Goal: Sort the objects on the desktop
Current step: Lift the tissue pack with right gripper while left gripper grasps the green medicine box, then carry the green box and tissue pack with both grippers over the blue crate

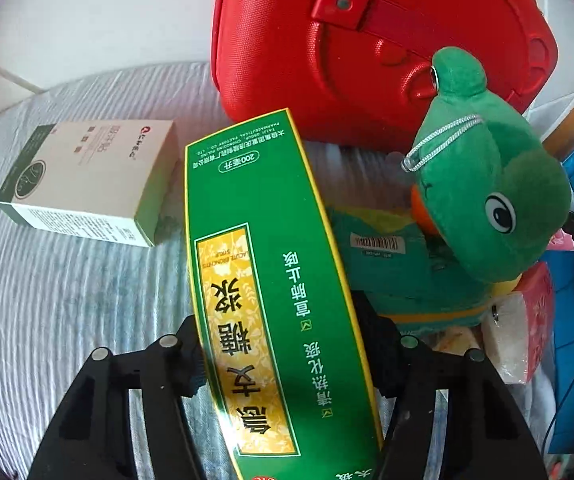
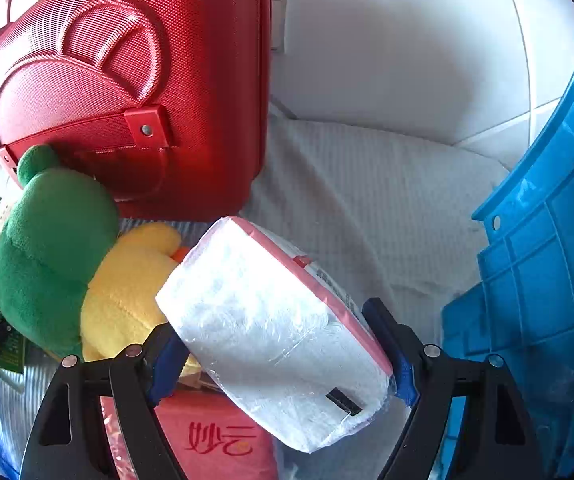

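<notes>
Surface: ribbed pale cloth (image 1: 67, 300) | left jaws grip green box (image 1: 263, 280) | right clamp tissue pack (image 2: 279, 332)

Left tool (image 1: 283, 364): black slotted fingers with silver rivets. Right tool (image 2: 283, 360): likewise, with seemingly blue pads (image 2: 169, 360).

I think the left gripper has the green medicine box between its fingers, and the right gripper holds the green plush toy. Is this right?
Not fully. The left gripper does have the green medicine box between its fingers. But the right gripper holds the wrapped tissue pack, not the green plush toy, which lies beside it against the red case. The right wrist view shows this.
</notes>
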Action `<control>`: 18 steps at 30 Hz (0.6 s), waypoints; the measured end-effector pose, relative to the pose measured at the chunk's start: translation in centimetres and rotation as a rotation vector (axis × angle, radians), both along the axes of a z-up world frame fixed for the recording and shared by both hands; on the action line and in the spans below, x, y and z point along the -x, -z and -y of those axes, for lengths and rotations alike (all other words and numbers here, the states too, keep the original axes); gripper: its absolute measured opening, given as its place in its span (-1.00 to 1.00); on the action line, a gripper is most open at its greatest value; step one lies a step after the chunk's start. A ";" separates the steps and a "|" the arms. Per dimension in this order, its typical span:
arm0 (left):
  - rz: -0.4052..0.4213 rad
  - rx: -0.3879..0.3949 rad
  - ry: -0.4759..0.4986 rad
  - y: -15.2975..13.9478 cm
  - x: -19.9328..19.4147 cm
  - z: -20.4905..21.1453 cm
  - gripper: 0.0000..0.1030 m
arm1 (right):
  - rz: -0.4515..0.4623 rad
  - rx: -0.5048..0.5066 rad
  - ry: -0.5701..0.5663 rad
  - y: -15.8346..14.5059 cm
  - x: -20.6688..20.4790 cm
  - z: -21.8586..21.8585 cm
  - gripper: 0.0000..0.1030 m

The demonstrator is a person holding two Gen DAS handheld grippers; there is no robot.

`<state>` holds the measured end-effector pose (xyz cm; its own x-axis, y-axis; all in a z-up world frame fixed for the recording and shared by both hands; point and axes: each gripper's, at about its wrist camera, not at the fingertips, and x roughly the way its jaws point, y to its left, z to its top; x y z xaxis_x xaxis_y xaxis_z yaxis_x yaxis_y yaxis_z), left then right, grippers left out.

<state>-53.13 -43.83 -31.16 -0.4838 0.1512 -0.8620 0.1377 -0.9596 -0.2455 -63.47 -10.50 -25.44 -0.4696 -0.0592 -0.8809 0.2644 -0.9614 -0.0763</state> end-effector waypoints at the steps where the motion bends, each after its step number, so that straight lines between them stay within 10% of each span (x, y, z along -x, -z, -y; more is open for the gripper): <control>1: -0.003 -0.004 -0.007 -0.2 -0.2 0.2 0.15 | 0.004 -0.006 -0.001 0.1 0.1 0.1 0.61; 7: -0.031 0.016 0.010 -1.9 -2.7 -0.5 0.13 | -0.015 -0.069 -0.030 0.3 -0.9 1.7 0.13; 18: -0.151 0.107 0.024 -8.6 -9.6 -2.3 0.13 | -0.157 0.025 -0.025 -5.9 -10.9 1.2 0.11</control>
<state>-43.52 -41.50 -22.57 -0.6061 0.0760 -0.7917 0.0833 -0.9839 -0.1583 -52.53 -11.66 -19.57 -0.5999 -0.0934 -0.7946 0.2751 -0.9567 -0.0952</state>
